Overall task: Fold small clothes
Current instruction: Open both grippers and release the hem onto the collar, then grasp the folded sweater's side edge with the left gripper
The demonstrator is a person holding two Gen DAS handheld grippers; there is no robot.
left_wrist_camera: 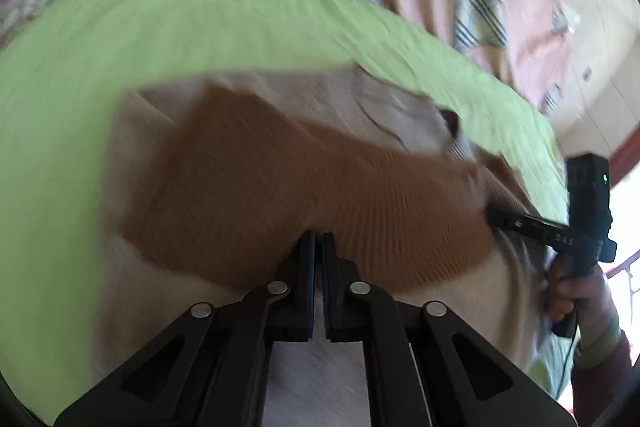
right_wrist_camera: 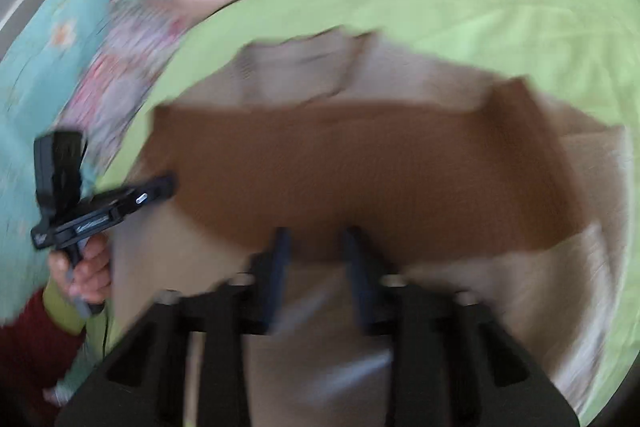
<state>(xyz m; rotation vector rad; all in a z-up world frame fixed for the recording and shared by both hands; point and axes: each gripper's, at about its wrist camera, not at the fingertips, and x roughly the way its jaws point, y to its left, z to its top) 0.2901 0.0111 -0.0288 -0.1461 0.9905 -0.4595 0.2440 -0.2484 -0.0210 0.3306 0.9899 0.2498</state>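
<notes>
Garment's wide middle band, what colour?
Rust brown band between beige parts; clearest in the right wrist view.

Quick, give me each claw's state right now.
Left claw: shut on the brown-and-beige garment.
Right claw: open, fingers apart over the garment, gripping nothing.

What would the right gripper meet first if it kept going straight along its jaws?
Probably the brown ribbed band of the beige garment directly ahead of the right gripper, whose jaws stand apart. Blur hides whether it already touches the fabric.

text: "DAS" (partly legible) | on: right gripper (left_wrist_camera: 490, 217) finger side
</notes>
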